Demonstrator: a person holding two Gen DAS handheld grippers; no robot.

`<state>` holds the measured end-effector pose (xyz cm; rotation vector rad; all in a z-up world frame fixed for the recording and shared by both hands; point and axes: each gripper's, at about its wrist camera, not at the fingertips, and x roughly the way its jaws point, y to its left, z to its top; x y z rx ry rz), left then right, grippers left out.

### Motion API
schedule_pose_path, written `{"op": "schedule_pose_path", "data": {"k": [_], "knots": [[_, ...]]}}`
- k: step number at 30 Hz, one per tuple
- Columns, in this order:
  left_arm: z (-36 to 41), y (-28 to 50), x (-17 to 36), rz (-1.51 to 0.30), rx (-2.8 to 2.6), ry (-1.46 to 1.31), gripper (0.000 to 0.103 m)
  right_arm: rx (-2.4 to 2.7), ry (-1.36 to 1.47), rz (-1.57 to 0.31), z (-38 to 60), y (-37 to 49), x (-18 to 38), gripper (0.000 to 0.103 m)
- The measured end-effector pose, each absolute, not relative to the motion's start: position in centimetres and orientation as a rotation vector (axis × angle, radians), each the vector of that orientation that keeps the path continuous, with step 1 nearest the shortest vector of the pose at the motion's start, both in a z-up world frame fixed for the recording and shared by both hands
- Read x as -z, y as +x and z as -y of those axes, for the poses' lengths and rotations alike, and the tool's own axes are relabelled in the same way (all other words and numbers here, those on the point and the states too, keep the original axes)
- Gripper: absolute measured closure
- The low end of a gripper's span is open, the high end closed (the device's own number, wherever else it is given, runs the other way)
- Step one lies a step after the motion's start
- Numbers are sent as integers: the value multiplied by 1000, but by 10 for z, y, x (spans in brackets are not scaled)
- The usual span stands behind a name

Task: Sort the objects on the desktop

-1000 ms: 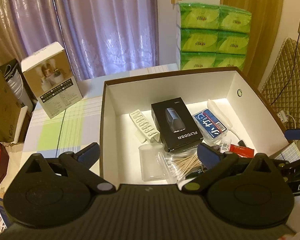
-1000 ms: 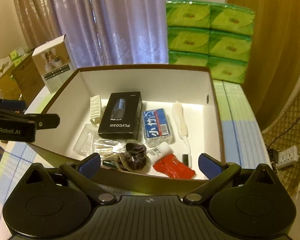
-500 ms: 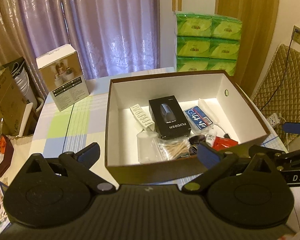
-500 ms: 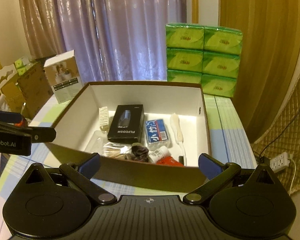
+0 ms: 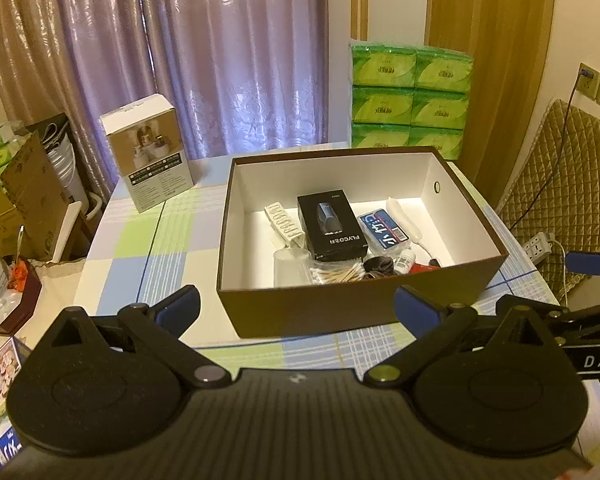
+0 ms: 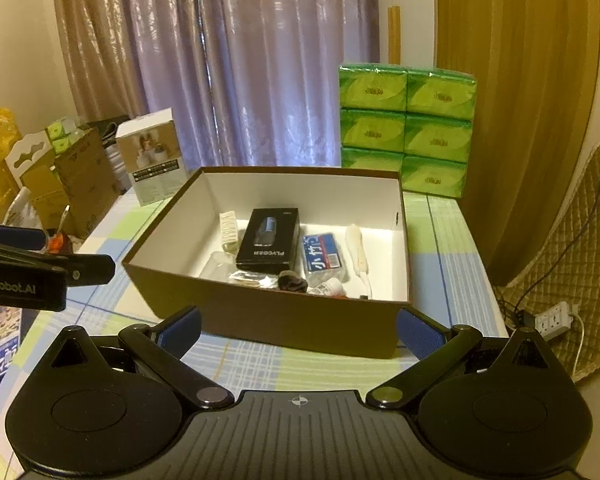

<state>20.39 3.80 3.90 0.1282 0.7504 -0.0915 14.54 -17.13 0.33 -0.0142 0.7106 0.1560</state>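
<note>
Both grippers, left (image 5: 296, 310) and right (image 6: 298, 326), spread wide, holding nothing, raised over the checked tablecloth (image 5: 156, 240) short of the brown box (image 5: 360, 304). Inside: black shaver carton (image 5: 332, 224), blue packet (image 5: 384, 234), cotton swabs (image 5: 338, 276), clear cup (image 5: 292, 266).

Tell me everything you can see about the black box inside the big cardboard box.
The black box is a flat, rectangular retail carton, seemingly glossy cardboard, printed with a grey device and the word FLYCO, upside down to both cameras. It looks closed and lies flat, label up, near the middle of the brown box. A white ribbed strip lies along one side, a blue packet along the other, and cotton swabs lie by its near end.
</note>
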Motion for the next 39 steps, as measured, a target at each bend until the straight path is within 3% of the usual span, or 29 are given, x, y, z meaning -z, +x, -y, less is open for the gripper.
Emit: {"op": "schedule_pose_path", "data": {"k": [39], "knots": [[-8,73,-42,-710,25,136,1,-207,-36,-693,187,43,-10,2]]}}
